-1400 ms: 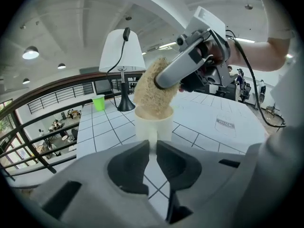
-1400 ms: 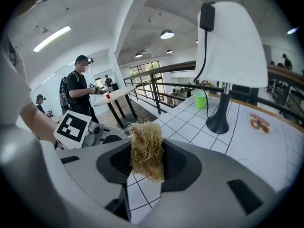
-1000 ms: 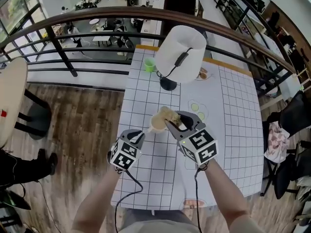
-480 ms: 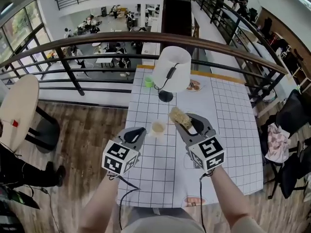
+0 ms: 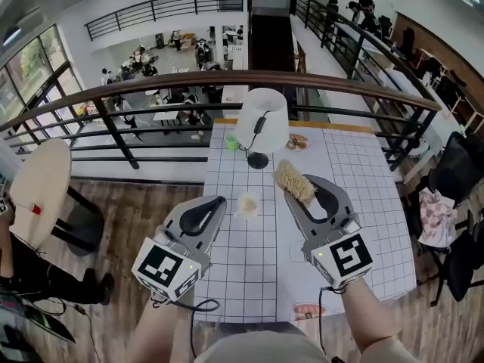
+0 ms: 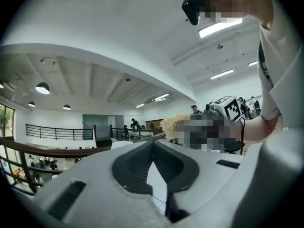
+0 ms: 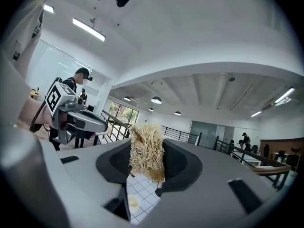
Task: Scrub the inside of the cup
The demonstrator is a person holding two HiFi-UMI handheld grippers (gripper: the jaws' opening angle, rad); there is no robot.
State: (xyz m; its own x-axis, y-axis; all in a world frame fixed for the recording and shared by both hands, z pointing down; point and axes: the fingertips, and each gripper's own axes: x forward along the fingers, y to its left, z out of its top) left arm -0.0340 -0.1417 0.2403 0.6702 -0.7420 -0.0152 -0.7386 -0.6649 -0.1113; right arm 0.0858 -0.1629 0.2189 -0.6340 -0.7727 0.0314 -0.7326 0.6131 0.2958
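Observation:
A small pale cup (image 5: 247,204) stands upright on the white gridded table (image 5: 363,203), with nothing touching it. My right gripper (image 5: 296,190) is raised above the table to the cup's right, shut on a straw-coloured fibrous scrubber (image 5: 294,181) that sticks out past its jaws. In the right gripper view the scrubber (image 7: 146,156) fills the gap between the jaws, and the cup (image 7: 133,202) shows far below. My left gripper (image 5: 218,201) hovers to the left of the cup and above it, its jaws closed together with nothing between them (image 6: 153,145).
A white-shaded lamp (image 5: 262,121) stands at the table's far end, with a green cup (image 5: 231,141) to its left and a plate of food (image 5: 297,141) to its right. Another plate (image 5: 305,311) lies at the near edge. A railing (image 5: 113,131) runs behind the table. There are chairs (image 5: 454,195) at the right.
The scrubber has come out of the cup, which now stands alone on the table. Both grippers have risen and drawn back toward me. The left jaws have closed.

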